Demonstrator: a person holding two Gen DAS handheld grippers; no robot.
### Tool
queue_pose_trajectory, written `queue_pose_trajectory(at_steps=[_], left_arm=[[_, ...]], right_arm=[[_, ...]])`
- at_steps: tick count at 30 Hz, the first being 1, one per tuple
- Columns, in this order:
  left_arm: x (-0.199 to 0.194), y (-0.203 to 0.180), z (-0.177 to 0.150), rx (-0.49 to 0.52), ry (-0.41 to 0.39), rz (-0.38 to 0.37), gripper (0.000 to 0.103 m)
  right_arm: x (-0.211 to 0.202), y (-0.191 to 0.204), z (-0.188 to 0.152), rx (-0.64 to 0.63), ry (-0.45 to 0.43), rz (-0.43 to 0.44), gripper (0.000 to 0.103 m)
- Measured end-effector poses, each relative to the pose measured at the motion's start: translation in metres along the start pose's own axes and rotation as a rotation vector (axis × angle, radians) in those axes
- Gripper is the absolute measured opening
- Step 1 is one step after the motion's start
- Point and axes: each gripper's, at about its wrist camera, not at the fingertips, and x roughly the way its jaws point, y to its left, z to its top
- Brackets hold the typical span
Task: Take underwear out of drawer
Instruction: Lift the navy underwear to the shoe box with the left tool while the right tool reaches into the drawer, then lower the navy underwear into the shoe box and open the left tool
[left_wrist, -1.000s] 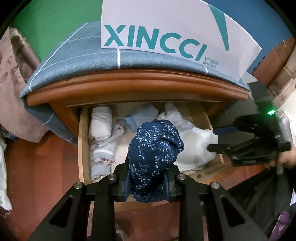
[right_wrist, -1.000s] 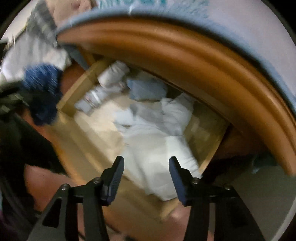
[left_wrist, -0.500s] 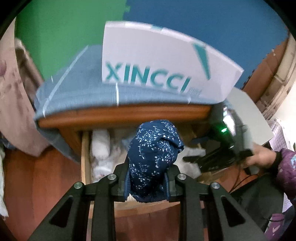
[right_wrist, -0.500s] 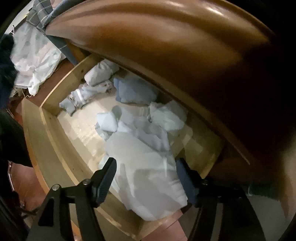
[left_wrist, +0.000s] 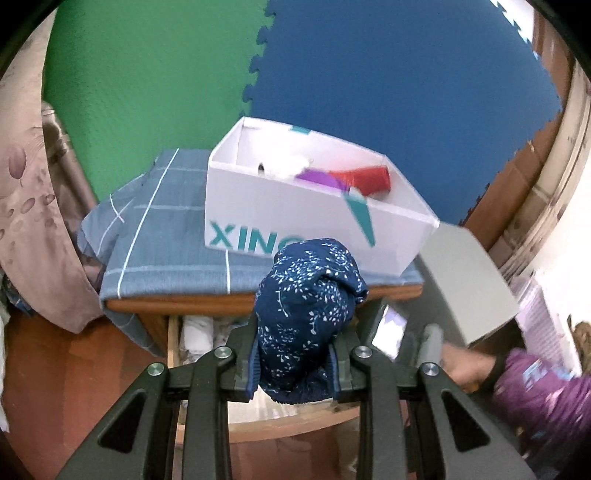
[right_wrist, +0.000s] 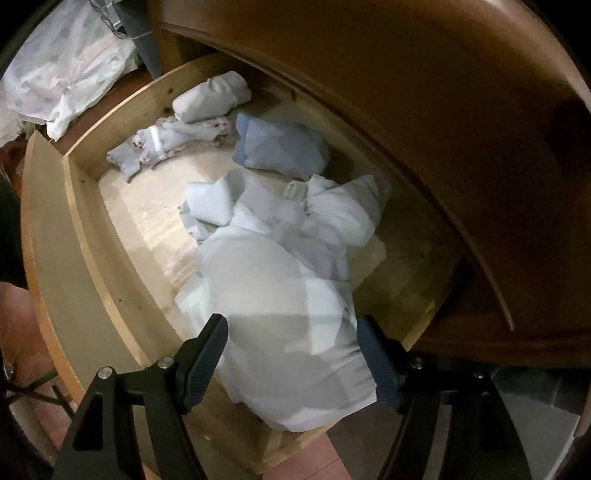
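Note:
My left gripper (left_wrist: 293, 363) is shut on navy blue underwear with small white flecks (left_wrist: 306, 310) and holds it up in front of the nightstand, above the open drawer (left_wrist: 173, 347). In the right wrist view my right gripper (right_wrist: 293, 356) is open, its fingers straddling a large white garment (right_wrist: 280, 325) at the near right of the open wooden drawer (right_wrist: 55, 229). Farther in lie a light blue folded piece (right_wrist: 280, 147), a white roll (right_wrist: 210, 98) and a patterned white piece (right_wrist: 166, 142).
A white XINCCI shoe box (left_wrist: 280, 218) with red and purple items stands on a blue-grey checked cloth (left_wrist: 162, 236) on the nightstand. The nightstand's wooden top edge (right_wrist: 424, 129) overhangs the drawer. A person's hand and purple sleeve (left_wrist: 535, 391) show at the right.
My left gripper has risen with the navy underwear, so the box's inside now shows. My right gripper has moved lower into the drawer and opened wider around the white garment.

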Motion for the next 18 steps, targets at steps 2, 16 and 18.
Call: queue_pose_trajectory(at_steps=[2, 16, 18], left_arm=[[-0.006, -0.004, 0.02, 0.007, -0.015, 0.01, 0.025], [0.01, -0.056, 0.132, 0.139, -0.099, 0.113, 0.027], [0.02, -0.06, 0.141, 0.164, -0.1, 0.128, 0.027]], right_arm=[[0.0, 0.001, -0.001, -0.006, -0.006, -0.002, 0.074], [0.002, 0.008, 0.005, -0.041, -0.036, 0.014, 0.074], [0.002, 0.009, 0.006, -0.04, -0.039, 0.026, 0.074]])
